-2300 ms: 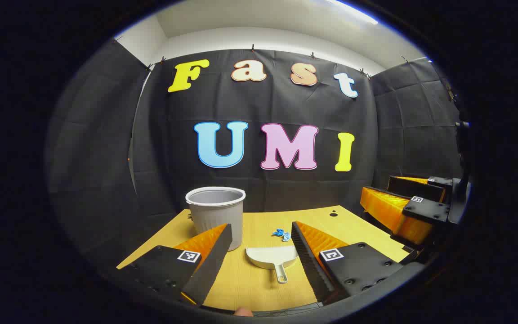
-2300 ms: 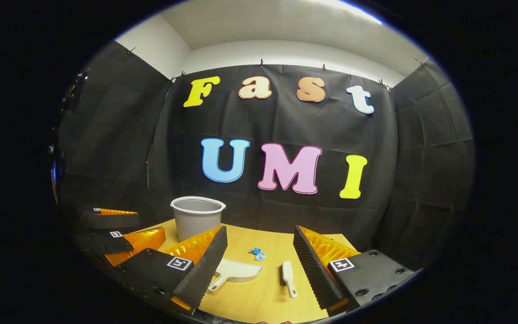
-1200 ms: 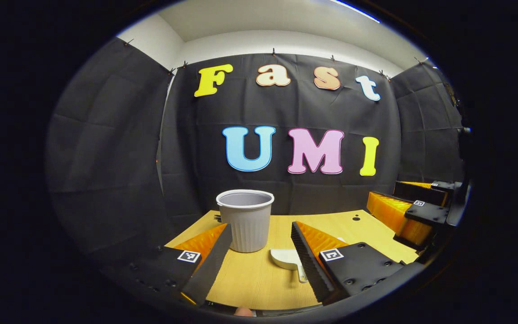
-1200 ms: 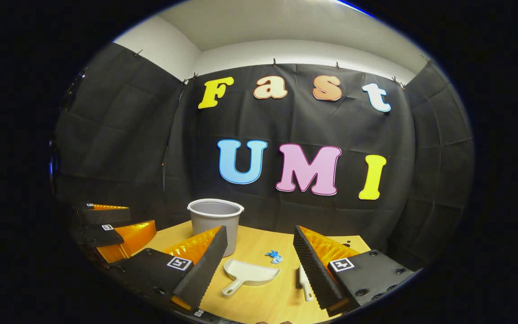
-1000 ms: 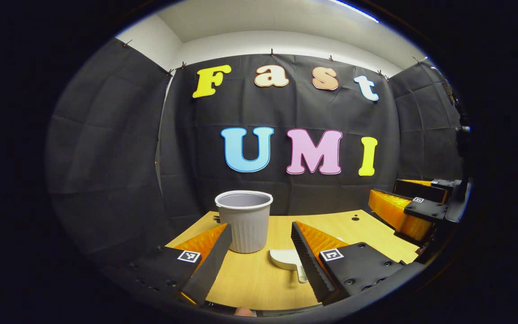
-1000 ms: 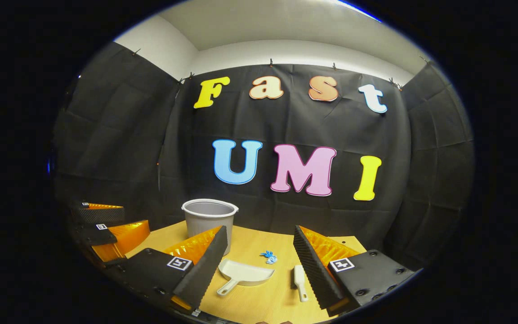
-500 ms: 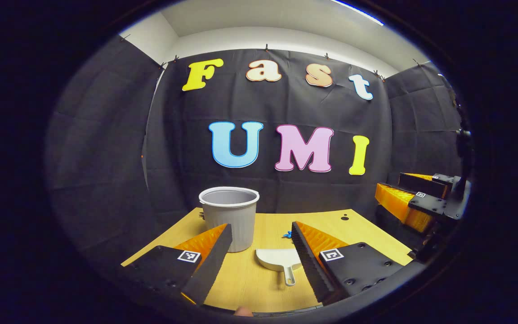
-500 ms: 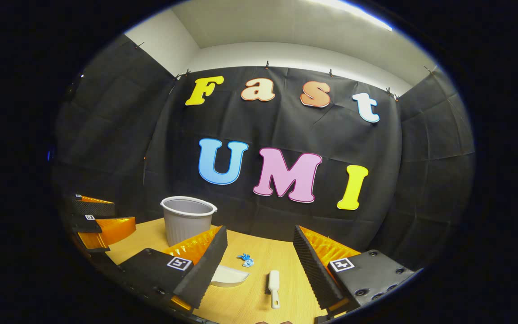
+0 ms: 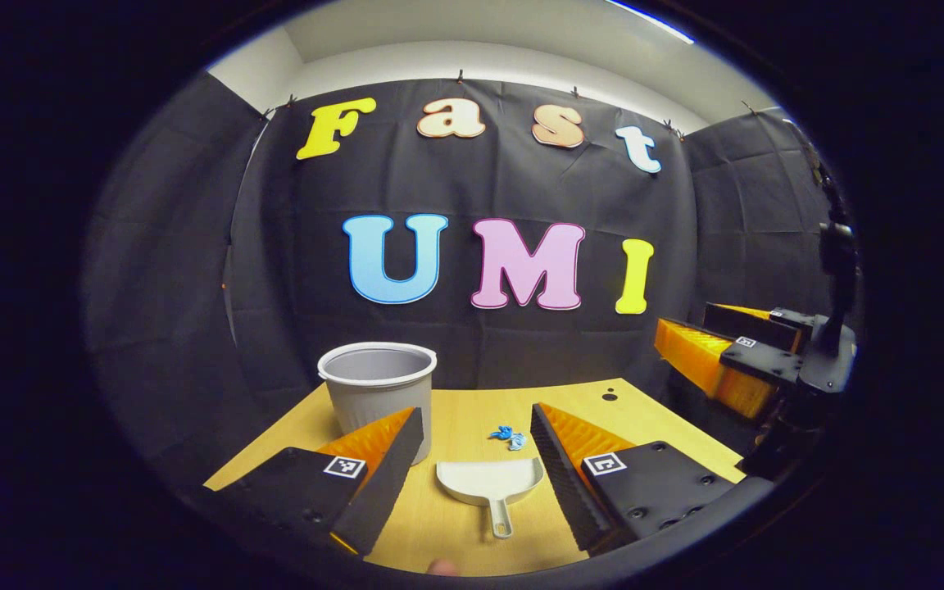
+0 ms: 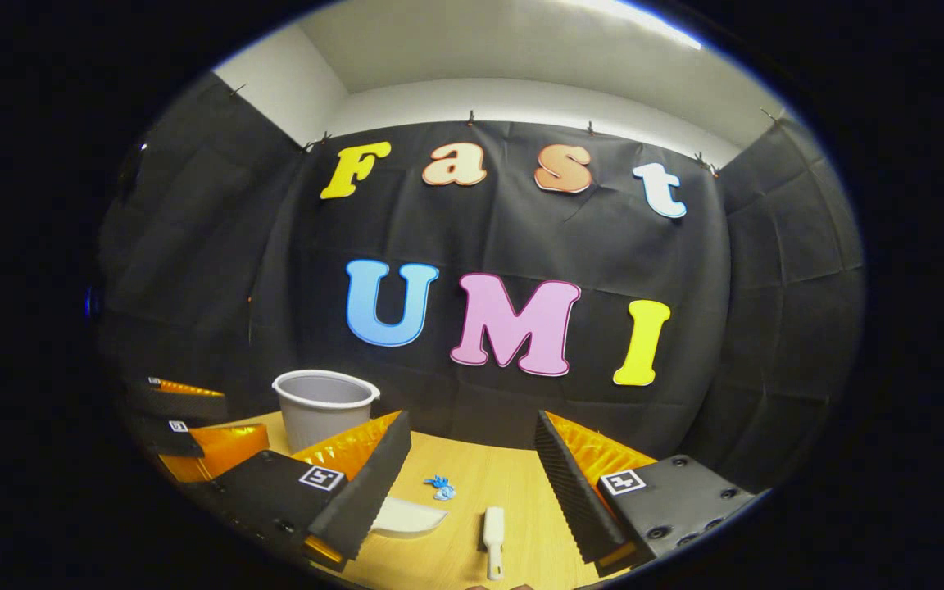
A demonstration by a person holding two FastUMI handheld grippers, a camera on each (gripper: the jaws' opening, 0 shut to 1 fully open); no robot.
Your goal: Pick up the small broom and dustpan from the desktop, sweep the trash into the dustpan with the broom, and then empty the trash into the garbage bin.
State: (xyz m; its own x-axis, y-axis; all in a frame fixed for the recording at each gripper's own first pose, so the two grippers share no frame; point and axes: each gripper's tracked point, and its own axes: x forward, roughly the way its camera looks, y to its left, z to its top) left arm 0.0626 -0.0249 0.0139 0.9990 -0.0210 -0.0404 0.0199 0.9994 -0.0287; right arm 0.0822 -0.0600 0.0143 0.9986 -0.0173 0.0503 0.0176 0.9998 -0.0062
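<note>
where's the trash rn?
Blue trash lies on the desk, just beyond the dustpan mouth, right of the bin in the left gripper view.

Left gripper [image 9: 472,459], right gripper [image 10: 472,483]: black bodies fitted with orange ribbed fingers, black serrated pads, square coded markers, screws.

Your left gripper [image 9: 476,447]: fingers spread wide, nothing between them, held level above desk height. Your right gripper [image 10: 472,467]: fingers equally wide apart, empty, also off to right in left gripper view [image 9: 734,352].
</note>
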